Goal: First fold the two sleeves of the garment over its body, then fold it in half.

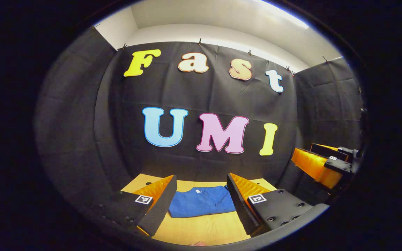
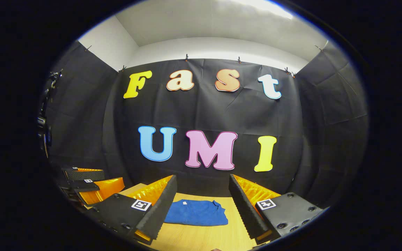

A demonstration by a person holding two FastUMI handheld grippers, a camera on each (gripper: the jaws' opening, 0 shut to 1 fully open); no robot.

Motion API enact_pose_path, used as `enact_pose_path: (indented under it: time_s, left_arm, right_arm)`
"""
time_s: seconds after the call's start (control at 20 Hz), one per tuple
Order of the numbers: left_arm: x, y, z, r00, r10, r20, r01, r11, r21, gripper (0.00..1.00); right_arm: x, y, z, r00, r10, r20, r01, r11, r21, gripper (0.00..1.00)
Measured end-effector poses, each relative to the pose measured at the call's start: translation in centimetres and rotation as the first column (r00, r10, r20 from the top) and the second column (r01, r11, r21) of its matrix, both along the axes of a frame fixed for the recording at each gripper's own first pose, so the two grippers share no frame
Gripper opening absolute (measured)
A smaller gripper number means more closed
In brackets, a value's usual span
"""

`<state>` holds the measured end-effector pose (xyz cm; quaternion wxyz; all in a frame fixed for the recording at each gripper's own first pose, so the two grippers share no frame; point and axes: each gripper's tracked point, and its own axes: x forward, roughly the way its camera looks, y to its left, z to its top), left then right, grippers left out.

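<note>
Low centre in the left gripper view, the garment (image 1: 201, 202) lies folded flat on the table (image 1: 204, 228), a compact blue rectangle with its long axis running left-right across the frame; a small white tag at its top edge, collar side toward the wall. Left tongs (image 1: 201, 205) spread wide, holding nothing, garment seen between the fingers and not touched. Right tongs (image 2: 201, 205) also spread, empty, above the table. Right tongs appear at the right edge of the left gripper view (image 1: 321, 164), well apart from the garment. Nothing lies on the garment.
</note>
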<state>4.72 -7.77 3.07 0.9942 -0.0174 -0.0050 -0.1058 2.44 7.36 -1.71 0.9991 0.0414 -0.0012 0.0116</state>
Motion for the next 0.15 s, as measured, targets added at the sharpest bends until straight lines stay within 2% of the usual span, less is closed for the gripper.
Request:
enact_pose_path:
  time_s: [0.15]
  left_arm:
    - [0.24,-0.10,0.68,1.000,0.004,0.022,-0.003,1.000,-0.019,0.82]
  right_arm:
    - [-0.19,-0.51,0.12,1.000,-0.006,0.003,0.006,1.000,-0.020,0.94]
